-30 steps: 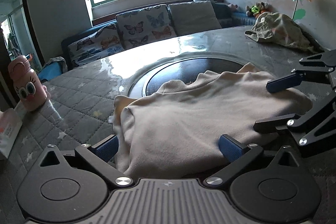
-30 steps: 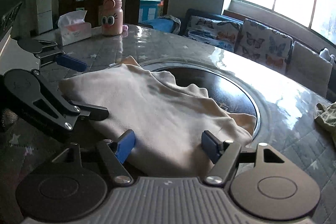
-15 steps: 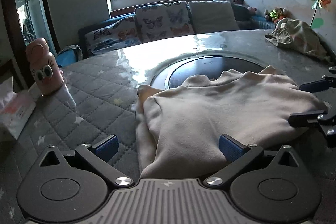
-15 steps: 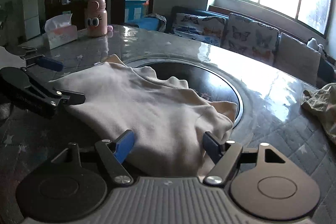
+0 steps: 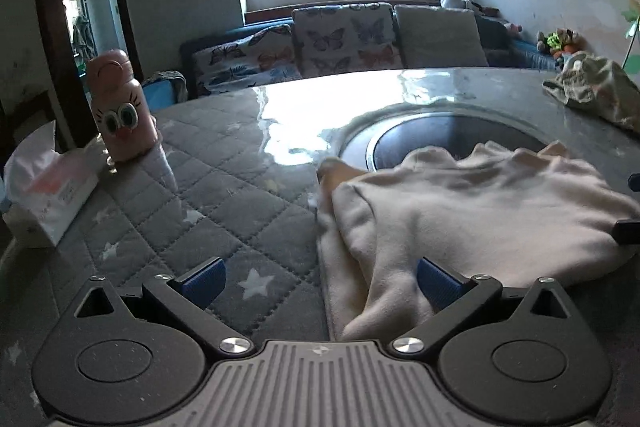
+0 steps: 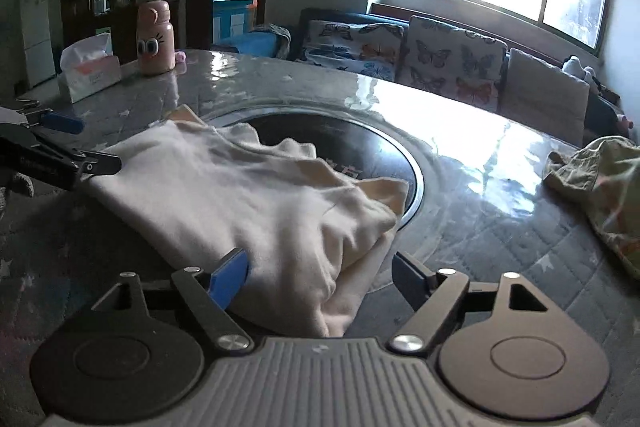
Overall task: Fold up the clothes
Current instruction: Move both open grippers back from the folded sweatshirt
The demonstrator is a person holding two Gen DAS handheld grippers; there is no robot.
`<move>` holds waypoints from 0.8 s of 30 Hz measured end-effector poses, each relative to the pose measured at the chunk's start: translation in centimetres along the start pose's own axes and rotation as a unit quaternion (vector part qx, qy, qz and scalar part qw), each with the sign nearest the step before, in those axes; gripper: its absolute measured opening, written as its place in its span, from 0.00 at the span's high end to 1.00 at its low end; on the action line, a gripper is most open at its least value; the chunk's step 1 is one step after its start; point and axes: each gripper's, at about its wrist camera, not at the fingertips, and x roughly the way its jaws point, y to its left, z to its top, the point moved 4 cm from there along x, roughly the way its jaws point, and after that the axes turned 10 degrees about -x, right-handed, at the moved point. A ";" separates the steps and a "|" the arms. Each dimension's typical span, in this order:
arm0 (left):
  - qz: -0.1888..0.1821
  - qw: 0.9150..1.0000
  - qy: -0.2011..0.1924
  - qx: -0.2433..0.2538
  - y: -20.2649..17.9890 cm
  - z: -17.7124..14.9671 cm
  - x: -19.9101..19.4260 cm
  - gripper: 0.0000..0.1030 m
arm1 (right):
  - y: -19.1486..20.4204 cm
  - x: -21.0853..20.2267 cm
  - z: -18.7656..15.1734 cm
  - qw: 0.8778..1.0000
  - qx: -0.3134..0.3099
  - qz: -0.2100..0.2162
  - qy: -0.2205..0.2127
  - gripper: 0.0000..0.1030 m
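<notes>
A cream garment [image 5: 460, 215] lies folded on the grey quilted table cover [image 5: 224, 203], partly over a dark round inset [image 5: 448, 143]. My left gripper [image 5: 320, 283] is open at the garment's left edge. Its right pad rests against the cloth, and its left pad stands over the bare cover. In the right wrist view the same garment [image 6: 248, 195] has its near right corner between the fingers of my right gripper [image 6: 320, 279]. Those jaws are opening and the right pad stands clear of the cloth. The left gripper [image 6: 80, 143] shows at the garment's far left end.
A pink bottle with cartoon eyes [image 5: 120, 111] and a tissue box [image 5: 44, 195] stand at the table's left. A crumpled khaki garment [image 6: 600, 187] lies at the right side. A sofa with butterfly cushions [image 5: 344, 35] runs behind the table under the window.
The left gripper has slid left, so the garment now lies only at its right finger. The right gripper has shifted right toward the corner and its fingers stand wider. The two grippers are farther apart.
</notes>
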 end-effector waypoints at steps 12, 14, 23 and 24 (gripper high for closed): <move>0.005 1.000 0.005 -0.010 1.0 0.7 0.6 0.00 | -1.6 0.3 -0.3 1.000 0.015 -0.015 0.012 0.17; 0.006 1.000 -0.001 -0.012 1.0 1.2 0.6 0.00 | -1.9 0.3 0.3 1.000 0.015 -0.016 0.008 0.17; 0.013 1.000 0.016 -0.003 0.9 1.1 2.3 0.00 | -3.1 2.7 0.4 0.999 0.026 -0.026 0.024 0.13; 0.012 1.000 0.016 -0.004 0.9 1.3 2.3 0.00 | -3.1 2.5 0.6 0.999 0.025 -0.027 0.020 0.13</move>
